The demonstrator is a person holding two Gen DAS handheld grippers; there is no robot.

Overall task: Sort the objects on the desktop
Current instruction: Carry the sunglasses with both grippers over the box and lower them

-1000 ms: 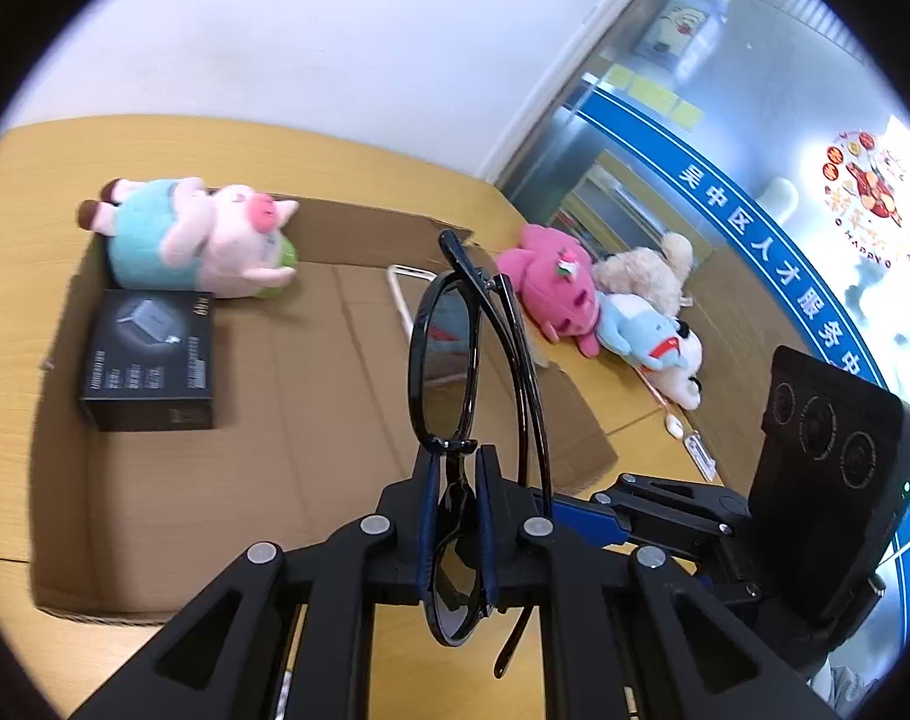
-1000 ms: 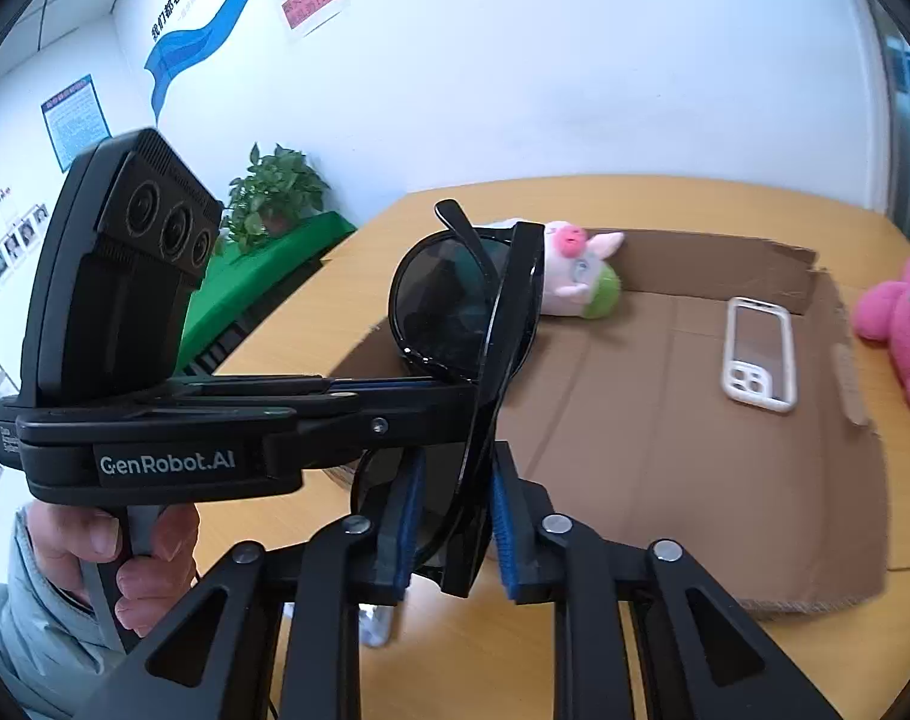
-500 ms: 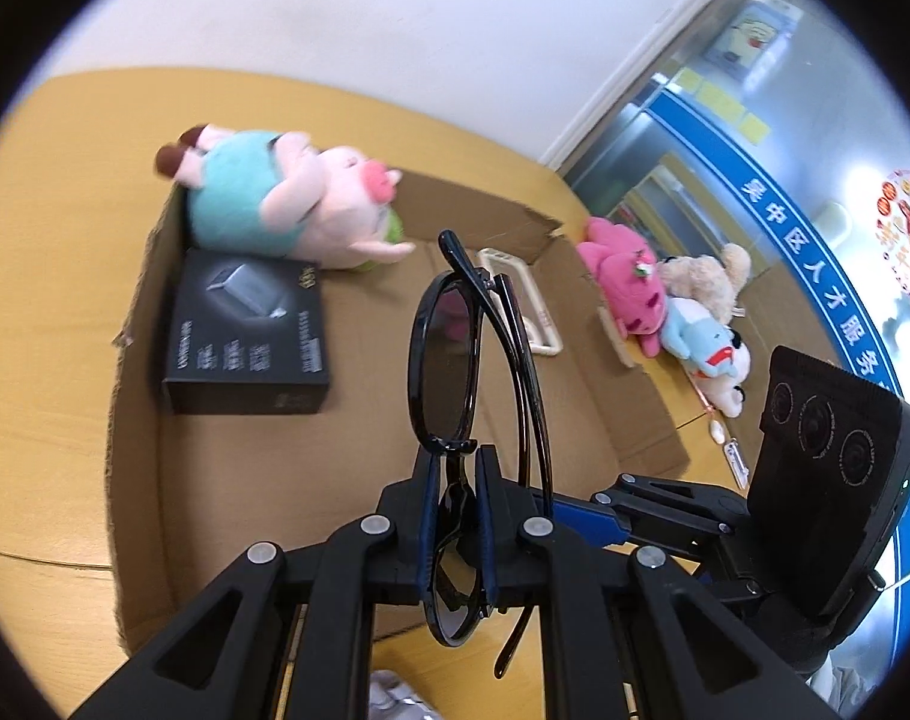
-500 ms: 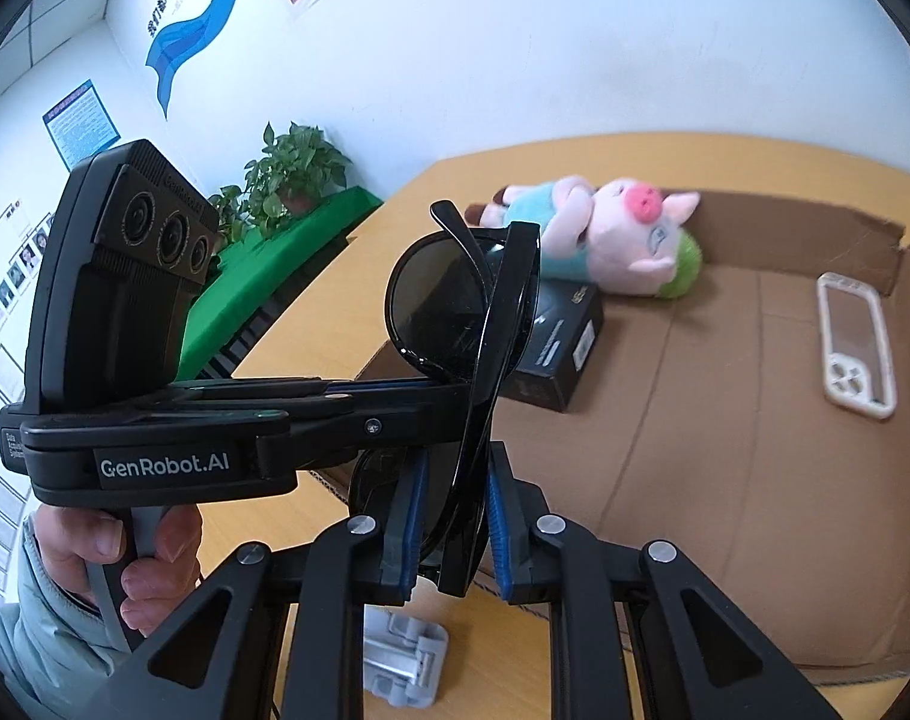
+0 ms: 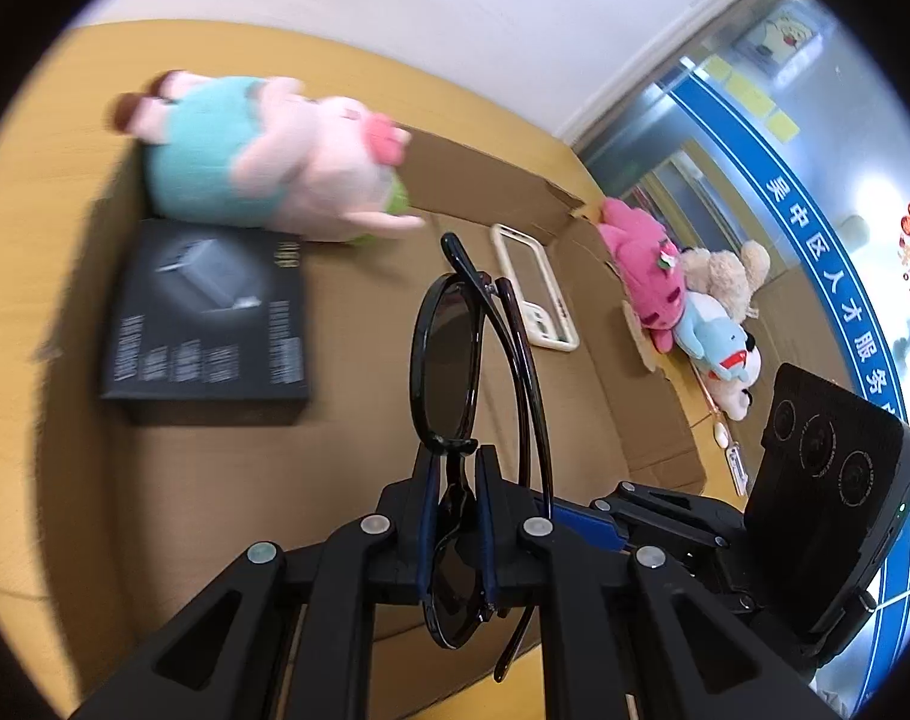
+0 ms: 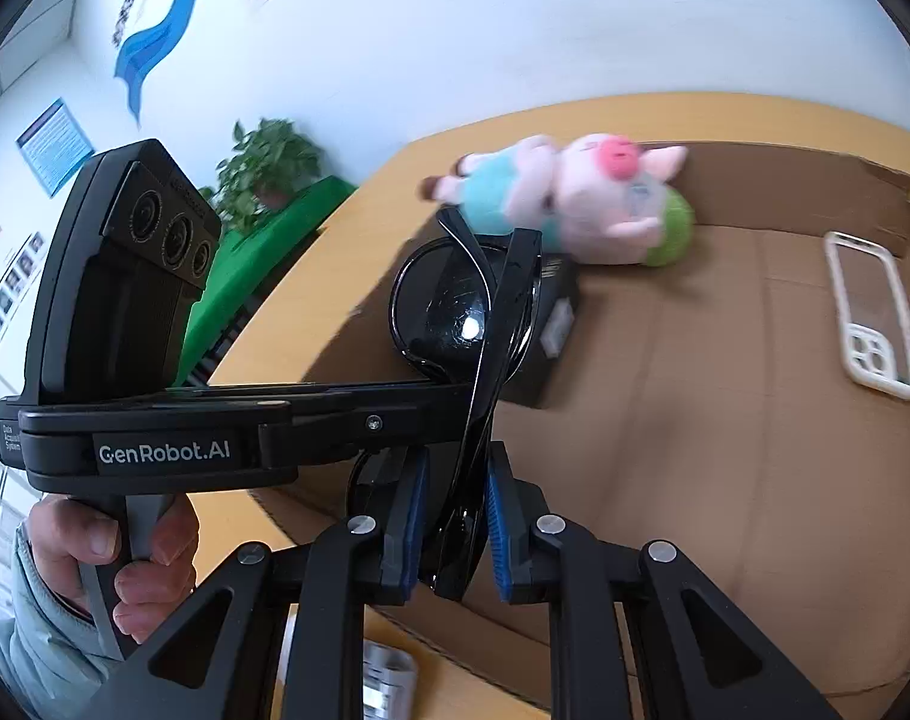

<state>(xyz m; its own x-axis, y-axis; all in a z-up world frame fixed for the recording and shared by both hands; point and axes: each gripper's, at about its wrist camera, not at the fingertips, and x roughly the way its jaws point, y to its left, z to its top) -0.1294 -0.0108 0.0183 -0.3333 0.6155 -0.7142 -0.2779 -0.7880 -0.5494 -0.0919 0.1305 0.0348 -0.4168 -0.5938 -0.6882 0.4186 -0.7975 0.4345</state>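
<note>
Folded black sunglasses (image 5: 449, 354) are held upright by both grippers above a flat brown cardboard sheet (image 5: 227, 498). My left gripper (image 5: 455, 474) is shut on the lower lens. My right gripper (image 6: 452, 492) is shut on the same sunglasses (image 6: 455, 312) from the other side. On the cardboard lie a pink and teal pig plush (image 5: 263, 162), a black box (image 5: 206, 318) and a white phone case (image 5: 536, 288). In the right wrist view the pig plush (image 6: 581, 198) and the phone case (image 6: 875, 312) show too; the sunglasses mostly hide the box.
Pink, beige and blue plush toys (image 5: 683, 300) lie on the wooden table to the right of the cardboard. A small silver object (image 6: 386, 678) sits on the table by the near cardboard edge. A green plant (image 6: 263, 168) stands beyond the table's left edge.
Both grippers have carried the sunglasses forward and left over the cardboard; the pig plush and the black box now appear closer and larger. The grip on the sunglasses is unchanged.
</note>
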